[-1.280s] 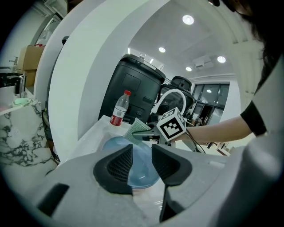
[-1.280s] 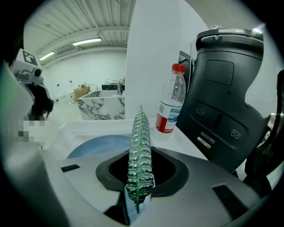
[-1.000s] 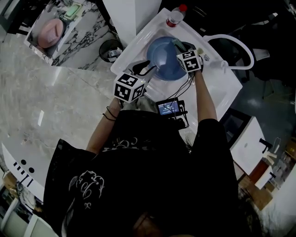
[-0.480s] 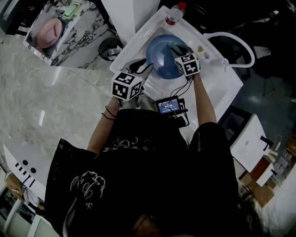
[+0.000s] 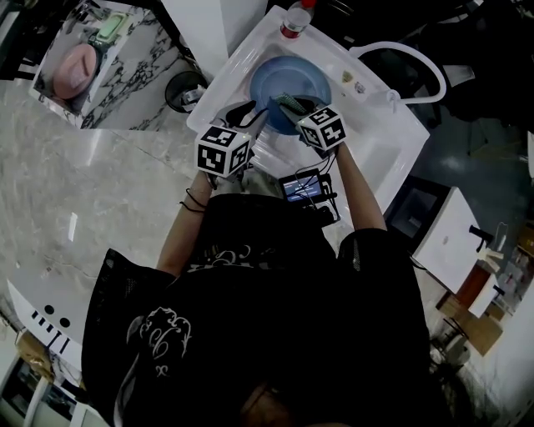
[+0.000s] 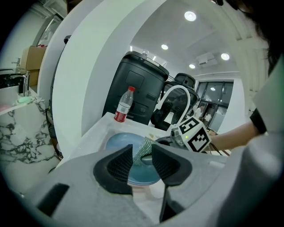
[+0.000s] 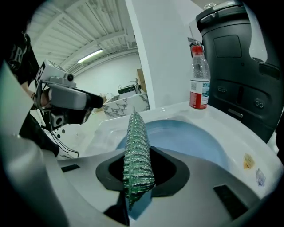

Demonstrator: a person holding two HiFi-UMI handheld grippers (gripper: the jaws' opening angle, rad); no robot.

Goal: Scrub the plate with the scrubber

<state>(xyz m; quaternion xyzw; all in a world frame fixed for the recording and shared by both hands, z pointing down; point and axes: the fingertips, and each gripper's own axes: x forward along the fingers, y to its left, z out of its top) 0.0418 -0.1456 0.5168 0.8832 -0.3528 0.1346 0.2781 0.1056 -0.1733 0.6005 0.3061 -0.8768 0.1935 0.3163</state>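
As seen from the head view, a blue plate [image 5: 288,79] lies in the white sink [image 5: 375,146]. In the left gripper view, the left gripper [image 6: 142,162] is shown spread, with nothing pinched and the plate beyond it. Only in the right gripper view is the green scrubber [image 7: 137,155] seen clamped edgewise in the right gripper [image 7: 137,175], above the plate.

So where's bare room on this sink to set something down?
Best: bare sink right of the plate, toward its near right corner. The rim beside the bottle is narrow. Crowded at the plate's near edge, where left gripper, right gripper and scrubber meet.
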